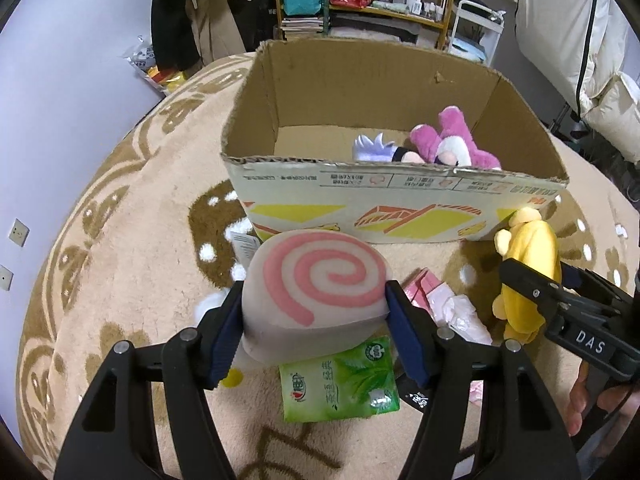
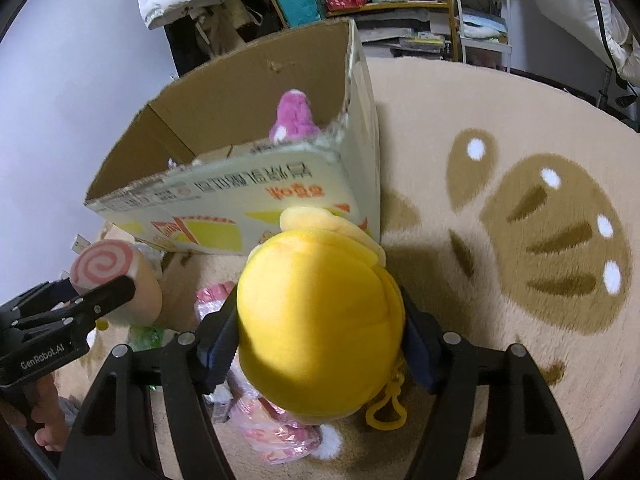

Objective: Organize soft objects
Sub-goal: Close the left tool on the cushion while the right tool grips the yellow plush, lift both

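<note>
**Two plush toys lifted, box part-filled, floor pile left**

Nearest, the left claw (image 1: 316, 312) pinches the swirl cushion (image 1: 316, 276), a pale roll with a pink spiral face; its blue pads press into both sides and the cushion hangs clear of the carpet (image 1: 120, 280). The right claw (image 2: 320, 344) squeezes the yellow plush (image 2: 316, 320) in the same way, a yellow clip loop dangling beneath it. Each claw shows in the other's view, so the two sit side by side, both on the near side of the box.

Directly under the left claw lies a green tissue pack (image 1: 340, 380), flat on the carpet. Just to the right of that claw, between the two claws, sits a heap of pink packets (image 1: 444, 300) in crinkled wrap; a white fluffy bit peeks out under the right claw too. These look like the items left to sort, though whether all of them count as soft things I cannot tell.

Beyond both claws stands the open cardboard box (image 1: 400, 216). Inside it, toward the far right corner from the left claw, rest a pink plush (image 1: 448, 136) and a small doll with pale purple hair (image 1: 376, 148), touching each other. Most of the box floor is bare.

My reading: two toys are stowed, two more are in hand and not yet over the rim, and the pile beneath waits. The task seems under halfway.
</note>
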Tool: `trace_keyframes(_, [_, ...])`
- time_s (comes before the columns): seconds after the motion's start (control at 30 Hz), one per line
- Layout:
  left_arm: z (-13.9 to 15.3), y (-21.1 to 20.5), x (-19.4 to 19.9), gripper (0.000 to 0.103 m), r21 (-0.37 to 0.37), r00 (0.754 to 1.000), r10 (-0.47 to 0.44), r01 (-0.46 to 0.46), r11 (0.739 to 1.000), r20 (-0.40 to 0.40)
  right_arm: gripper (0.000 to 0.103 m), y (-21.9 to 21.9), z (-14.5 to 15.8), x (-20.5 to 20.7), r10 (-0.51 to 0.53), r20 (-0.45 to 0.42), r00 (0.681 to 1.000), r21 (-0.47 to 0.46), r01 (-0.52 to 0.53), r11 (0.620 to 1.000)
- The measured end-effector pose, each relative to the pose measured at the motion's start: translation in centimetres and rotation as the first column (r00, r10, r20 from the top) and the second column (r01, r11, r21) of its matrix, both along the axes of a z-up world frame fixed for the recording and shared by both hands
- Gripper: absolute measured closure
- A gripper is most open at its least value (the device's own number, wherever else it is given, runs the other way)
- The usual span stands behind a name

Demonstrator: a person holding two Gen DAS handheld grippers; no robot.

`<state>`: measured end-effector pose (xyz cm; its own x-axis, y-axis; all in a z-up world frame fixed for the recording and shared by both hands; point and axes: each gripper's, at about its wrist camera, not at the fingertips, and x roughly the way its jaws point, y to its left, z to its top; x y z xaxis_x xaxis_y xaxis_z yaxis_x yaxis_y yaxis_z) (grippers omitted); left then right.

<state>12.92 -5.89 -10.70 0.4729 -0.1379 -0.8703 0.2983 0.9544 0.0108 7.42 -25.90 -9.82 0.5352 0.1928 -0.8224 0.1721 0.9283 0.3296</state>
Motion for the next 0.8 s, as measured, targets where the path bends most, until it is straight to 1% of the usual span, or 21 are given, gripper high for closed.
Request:
trace_keyframes(0.17, [1.0,0.6,-0.6,0.037,-0.011,1.0,0.014,-0.013,1.0,0.027,0.029,-0.1,0.6,-0.2,-0.002,0.017,1.0,-0.006,0.002,1.0])
trace_keyframes(0.23, [1.5,1.0,-0.8,0.037,-0.015,0.999,0.02,-0.019,1.0,0.042,0.029,-0.9,0.8,0.1,-0.005,0.029,1.0,0.0,0.005,1.0])
trace_keyframes(0.43, [3.0,1.8,-1.9,0.037,-0.021,0.995,0.037,-0.035,0.999,0.097,0.029,-2.0,2.3,-0.7,-0.022,0.072,0.997,0.03,0.02,0.999])
trace_keyframes(0.53, [3.8,2.2,-2.5,0.037,-0.03,0.991,0.047,-0.043,0.999,0.125,0.029,-2.1,3.3,-1.1,-0.024,0.101,0.995,0.027,0.021,0.999])
trace_keyframes(0.63, [4.7,2.7,-3.0,0.037,-0.038,0.986,0.056,-0.051,0.998,0.159,0.029,-2.0,4.2,-1.6,-0.021,0.131,0.991,0.022,0.019,1.0])
trace_keyframes(0.8, [6.7,3.5,-4.2,0.037,-0.077,0.968,0.078,-0.061,0.995,0.24,0.029,-1.6,6.2,-2.4,-0.008,0.192,0.981,0.009,0.006,1.0])
